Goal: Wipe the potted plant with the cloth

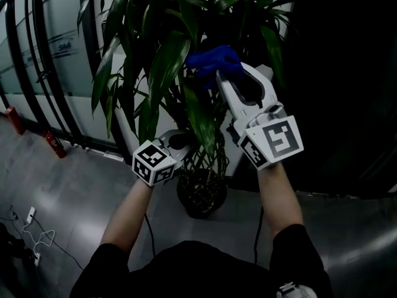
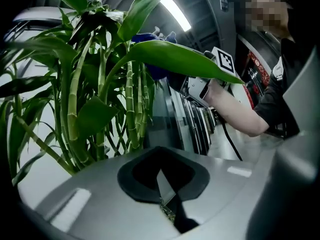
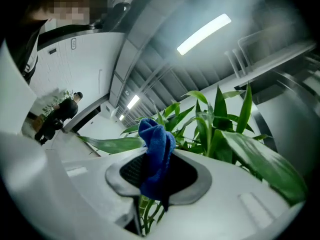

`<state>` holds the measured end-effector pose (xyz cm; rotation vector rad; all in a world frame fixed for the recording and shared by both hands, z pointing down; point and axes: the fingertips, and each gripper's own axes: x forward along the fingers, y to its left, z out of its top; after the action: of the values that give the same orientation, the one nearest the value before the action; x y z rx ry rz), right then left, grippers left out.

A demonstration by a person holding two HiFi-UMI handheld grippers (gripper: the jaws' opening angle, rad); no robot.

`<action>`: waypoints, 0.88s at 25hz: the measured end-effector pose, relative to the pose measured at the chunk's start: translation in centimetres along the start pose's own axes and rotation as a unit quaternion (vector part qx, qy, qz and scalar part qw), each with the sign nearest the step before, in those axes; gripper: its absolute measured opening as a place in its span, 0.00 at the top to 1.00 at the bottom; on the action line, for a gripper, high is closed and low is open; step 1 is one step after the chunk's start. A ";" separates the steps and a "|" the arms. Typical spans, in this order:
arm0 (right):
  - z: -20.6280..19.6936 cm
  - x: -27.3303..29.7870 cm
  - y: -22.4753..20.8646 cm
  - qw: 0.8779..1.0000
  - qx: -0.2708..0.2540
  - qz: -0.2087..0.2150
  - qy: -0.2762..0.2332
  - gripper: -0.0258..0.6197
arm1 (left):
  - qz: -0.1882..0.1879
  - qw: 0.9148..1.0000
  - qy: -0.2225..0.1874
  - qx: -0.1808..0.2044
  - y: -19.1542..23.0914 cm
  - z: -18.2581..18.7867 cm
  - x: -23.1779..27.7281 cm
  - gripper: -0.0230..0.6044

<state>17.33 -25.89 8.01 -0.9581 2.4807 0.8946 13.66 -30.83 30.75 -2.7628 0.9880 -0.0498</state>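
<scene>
Up among the plant leaves, right gripper pinches blue cloth

A: Finish on the cloth?
B: Blue, fuzzy pile, matt.
A: And the right gripper?
B: Smooth pale plastic, satin sheen. Its pad is dark and finely ribbed.
A: The leaves?
B: Smooth, waxy gloss. The floor is smooth grey with a dull sheen.

The head view is dim; the plant stands in shadow and the right side is nearly black. Both gripper views are brighter, lit by long ceiling lamps, with bent, dark edges and some haze.
</scene>
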 end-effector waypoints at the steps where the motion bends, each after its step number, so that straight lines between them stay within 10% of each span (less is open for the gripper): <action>1: -0.2 0.2 0.7 1.000 -0.008 0.010 0.003 0.80 | -0.001 1.000 0.003 0.005 -0.1 -0.1 0.1 0.95; 7: -1.9 0.4 4.5 0.997 -0.043 0.050 0.040 0.80 | -0.005 0.997 0.003 0.077 -1.7 2.1 0.4 0.95; 22: -6.2 -3.5 8.4 0.994 -0.001 0.050 0.098 0.80 | -0.065 0.991 0.021 0.113 -6.3 0.4 1.7 0.95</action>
<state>13.49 -23.43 18.03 -0.9705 2.7152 0.8705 18.97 -27.05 31.58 -2.6215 0.7577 -0.2265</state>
